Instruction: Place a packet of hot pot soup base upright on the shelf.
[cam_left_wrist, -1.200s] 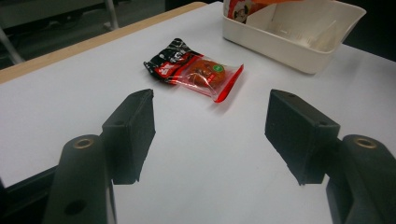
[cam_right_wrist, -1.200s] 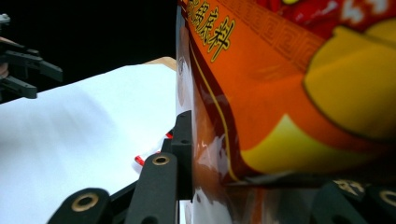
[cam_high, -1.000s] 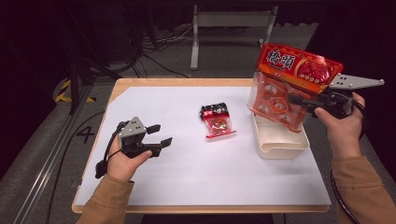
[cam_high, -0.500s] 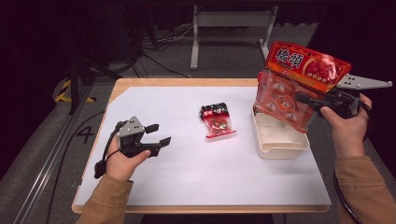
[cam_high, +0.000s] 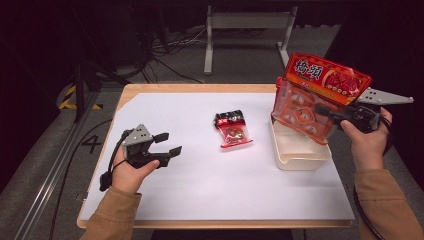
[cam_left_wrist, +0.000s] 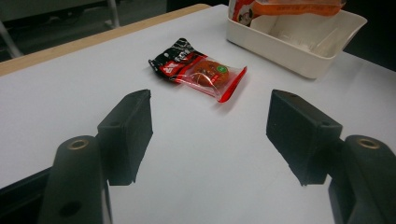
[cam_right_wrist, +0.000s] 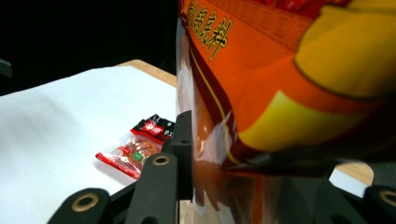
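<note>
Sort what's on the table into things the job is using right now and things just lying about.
In use:
- right hand-held gripper, shut on the large red snack bag
- white bin, under the bag

Lying about:
- small red snack packet, mid-table, untouched
- left hand-held gripper, open, holding nothing

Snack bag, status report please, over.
Right gripper shut on snack bag, above white bin. Left gripper open, idle. Small packet clear of bin.

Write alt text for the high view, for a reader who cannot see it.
The right gripper holds a large red snack bag over a cream bin at the right of a white table. A small red packet lies mid-table, and the left gripper hovers open at the left.
</note>
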